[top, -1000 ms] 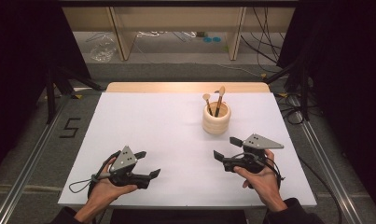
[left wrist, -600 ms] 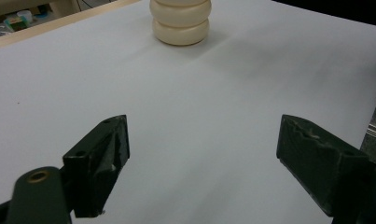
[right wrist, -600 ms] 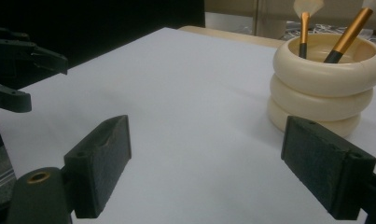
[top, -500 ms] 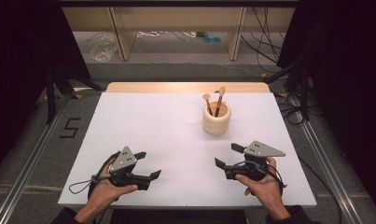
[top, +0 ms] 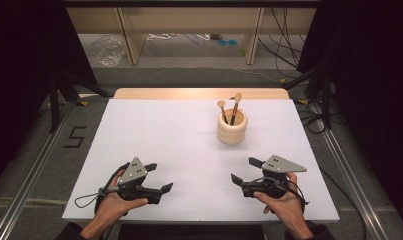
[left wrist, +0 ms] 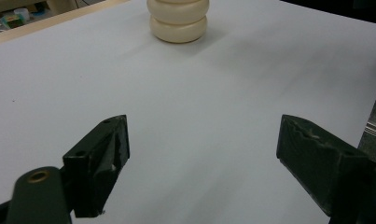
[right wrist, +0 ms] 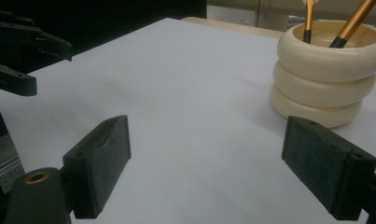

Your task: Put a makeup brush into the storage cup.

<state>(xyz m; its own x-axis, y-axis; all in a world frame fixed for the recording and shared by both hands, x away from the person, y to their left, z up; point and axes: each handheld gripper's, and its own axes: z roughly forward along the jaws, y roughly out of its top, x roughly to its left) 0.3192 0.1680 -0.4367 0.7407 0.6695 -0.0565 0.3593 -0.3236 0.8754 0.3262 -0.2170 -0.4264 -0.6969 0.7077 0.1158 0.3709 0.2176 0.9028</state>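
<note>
Right now, both tongs rest low over the white table [top: 189, 150], near the person's edge. The left gripper [top: 159, 177] sits at the left, held in the left hand [top: 111, 205]. Its jaws are spread wide apart with nothing between them. The right gripper [top: 244, 171] sits at the right, held in the right hand [top: 284, 200]. Its jaws are spread wide too, and they hold nothing.

The cream cup [top: 232, 127] stands upright on the table, farther back and a bit to the right of the middle. It looks like three fat rings stacked up. Two brushes [top: 235, 107] with dark and gold handles stick up out of it.

The cup is ahead of the right gripper, near it but not touching. In the right gripper view the cup [right wrist: 326, 77] is close, off to the right beyond the jaws. The cup is well apart from the left gripper. In the left gripper view the cup [left wrist: 178, 21] is far off at the top, past the open jaws.
</note>
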